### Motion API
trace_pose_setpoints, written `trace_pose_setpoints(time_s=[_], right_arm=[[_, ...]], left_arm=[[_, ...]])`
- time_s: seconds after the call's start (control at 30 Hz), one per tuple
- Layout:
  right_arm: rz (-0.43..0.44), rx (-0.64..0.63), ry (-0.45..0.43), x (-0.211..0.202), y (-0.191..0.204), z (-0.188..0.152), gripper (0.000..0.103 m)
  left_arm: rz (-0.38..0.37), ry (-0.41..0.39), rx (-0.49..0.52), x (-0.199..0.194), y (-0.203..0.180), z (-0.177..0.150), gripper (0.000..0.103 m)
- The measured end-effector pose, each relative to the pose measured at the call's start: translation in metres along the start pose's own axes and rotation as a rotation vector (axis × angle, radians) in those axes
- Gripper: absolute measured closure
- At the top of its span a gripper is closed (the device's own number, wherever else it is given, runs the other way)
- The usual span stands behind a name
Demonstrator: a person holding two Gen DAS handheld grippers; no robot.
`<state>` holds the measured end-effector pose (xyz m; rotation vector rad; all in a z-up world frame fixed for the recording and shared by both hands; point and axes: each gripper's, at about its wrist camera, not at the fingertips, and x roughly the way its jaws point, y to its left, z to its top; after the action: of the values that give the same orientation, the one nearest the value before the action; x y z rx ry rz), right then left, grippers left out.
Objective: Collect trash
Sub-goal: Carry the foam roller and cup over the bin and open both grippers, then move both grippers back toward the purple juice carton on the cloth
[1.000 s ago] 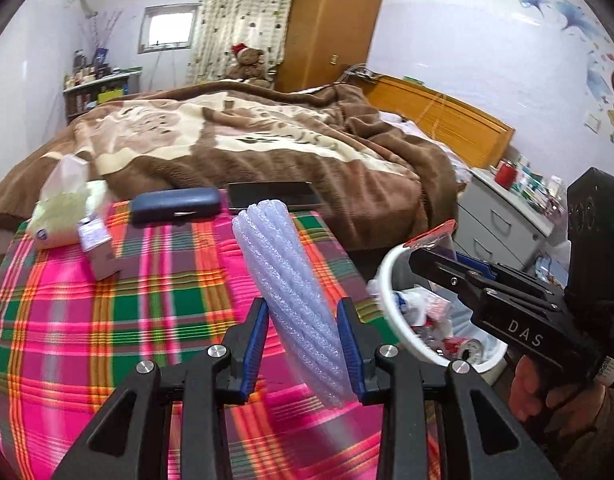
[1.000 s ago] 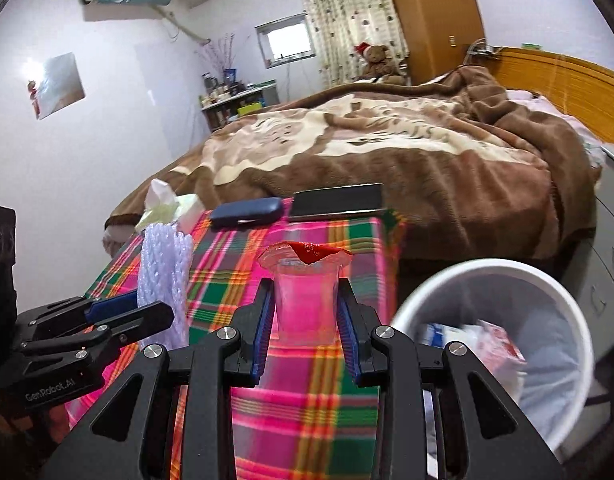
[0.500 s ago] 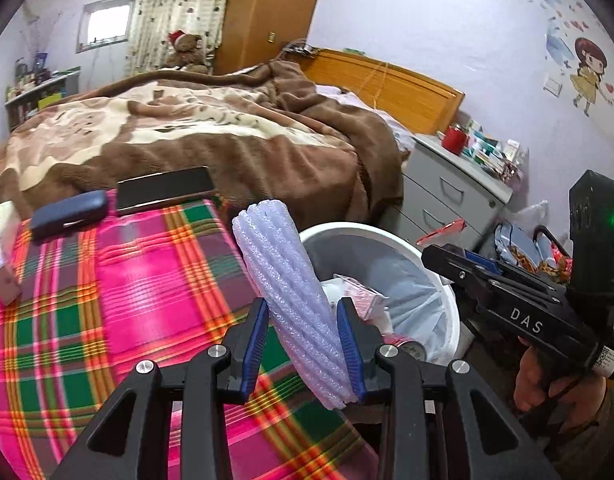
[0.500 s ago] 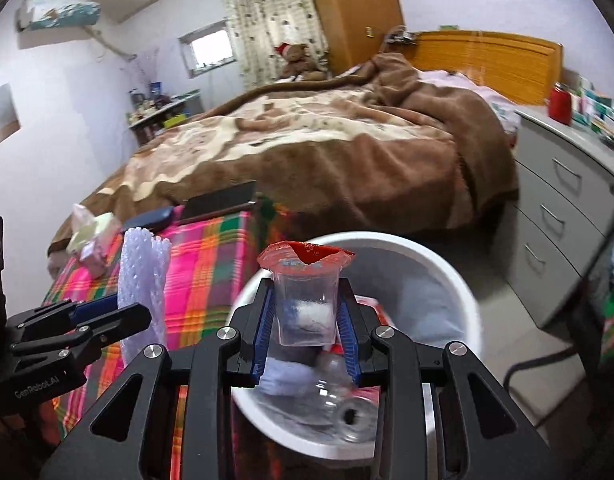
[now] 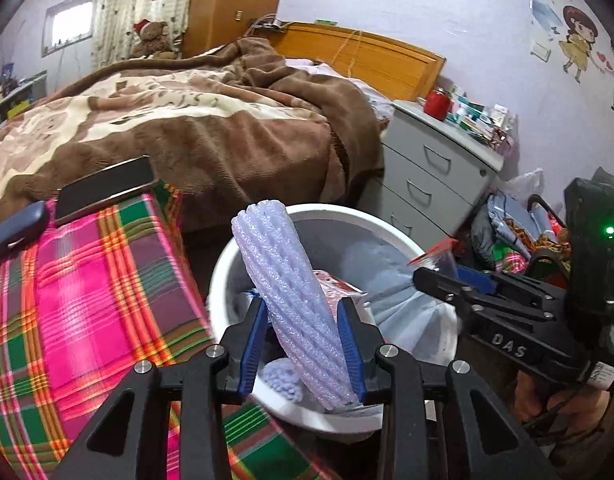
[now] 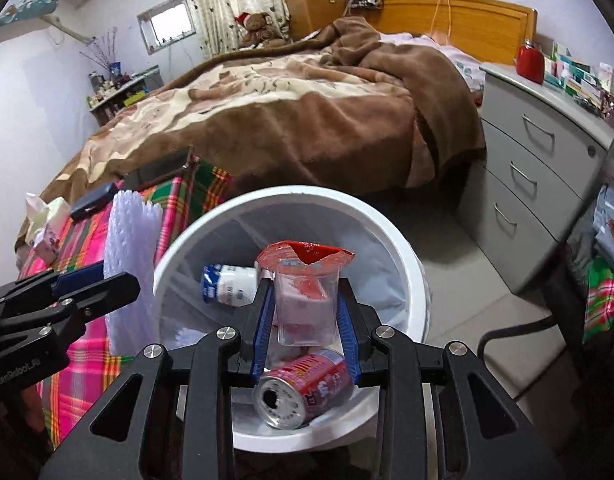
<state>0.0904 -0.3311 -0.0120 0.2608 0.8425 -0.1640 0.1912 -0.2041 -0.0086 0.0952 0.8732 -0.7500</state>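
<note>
Trash filled both tools above the white bin [image 6: 291, 196], which stood on the floor just beside the plaid-covered table [image 5: 87, 300] and near the foot of the bed with its brown blanket [image 5: 207, 128]. The left gripper [image 5: 302, 308] was clenched on a pale foam net sleeve [image 5: 291, 300], which leaned tilted over the bin's near rim. Its jaws had just been easing apart a little, with the sleeve between them and touching the right pad. The right gripper [image 6: 305, 292] grasped a clear plastic cup [image 6: 305, 300] with a torn red foil lid, held upright over the bin's mouth. Below the cup, inside the liner, lay a red drink can [image 6: 307, 384] on its side, a white bottle [image 6: 227, 284] with a blue label, and crumpled wrappers. On the table behind stood a dark slab like a phone or tablet [image 5: 103, 192], a blue case [image 5: 15, 232] beside it, and a tissue pack [image 6: 47, 216] further back. A grey chest of drawers [image 6: 539, 160] crowded with small boxes and a red cup stood to the right of the bin, well apart from it. Nothing lay between either piece and the bin's opening. In the left wrist view, a person's hand [image 5: 567, 408] gripped the handle of the right tool.
</note>
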Motion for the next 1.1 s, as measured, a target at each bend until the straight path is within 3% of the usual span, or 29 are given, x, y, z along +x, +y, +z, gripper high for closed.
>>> trace_pose_setpoints(time_s=[0.1, 0.17, 0.2, 0.63, 1.1], right_arm=[[-0.014, -0.002, 0.019, 0.002, -0.002, -0.001, 0.067], [-0.014, 0.007, 0.020, 0.001, -0.004, -0.002, 0.045], [-0.011, 0.013, 0.021, 0.000, -0.005, -0.002, 0.042], [-0.002, 0.024, -0.003, -0.011, 0.001, -0.003, 0.042], [0.089, -0.032, -0.087, -0.014, 0.060, -0.002, 0.042]], left_arm=[[-0.001, 0.013, -0.004, 0.006, 0.000, 0.001, 0.061], [-0.006, 0.015, -0.009, 0.009, 0.000, 0.001, 0.050], [-0.004, 0.014, -0.011, 0.010, 0.000, 0.001, 0.044], [0.022, -0.017, -0.046, -0.011, 0.014, -0.004, 0.043], [0.176, -0.108, -0.153, -0.070, 0.076, -0.033, 0.043]])
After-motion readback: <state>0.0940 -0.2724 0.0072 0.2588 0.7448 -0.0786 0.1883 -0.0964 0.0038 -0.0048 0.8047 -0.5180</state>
